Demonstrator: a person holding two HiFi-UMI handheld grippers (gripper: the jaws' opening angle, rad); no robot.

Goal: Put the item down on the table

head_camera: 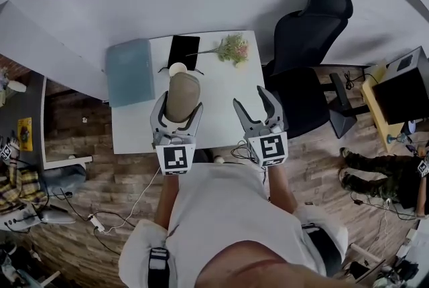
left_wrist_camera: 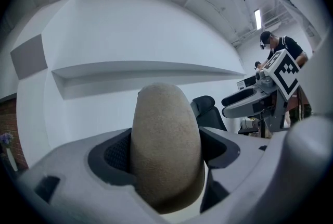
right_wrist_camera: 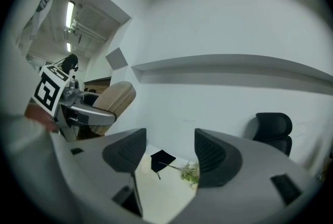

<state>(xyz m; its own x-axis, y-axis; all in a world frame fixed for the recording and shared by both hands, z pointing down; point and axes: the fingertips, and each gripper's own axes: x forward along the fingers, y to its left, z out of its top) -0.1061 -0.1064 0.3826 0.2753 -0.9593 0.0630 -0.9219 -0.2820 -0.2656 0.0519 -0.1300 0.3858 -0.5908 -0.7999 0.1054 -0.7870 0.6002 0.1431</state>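
My left gripper [head_camera: 177, 112] pinches the beige item [head_camera: 182, 96] round its middle, over the near part of the table [head_camera: 221, 99]. How high it hangs, I can't judge from here. My right gripper [head_camera: 253, 102] is spread, with nothing between its jaws.

Best to lower straight, seat the base flat, then ease apart.

Bare top lies right of centre. The blue box [head_camera: 129, 71], black pouch [head_camera: 183, 51] and flower sprig [head_camera: 231, 49] crowd the far edge. Keep off the near edge.

Sprig [head_camera: 232, 49] right of pouch [head_camera: 183, 52], on table [head_camera: 221, 100]
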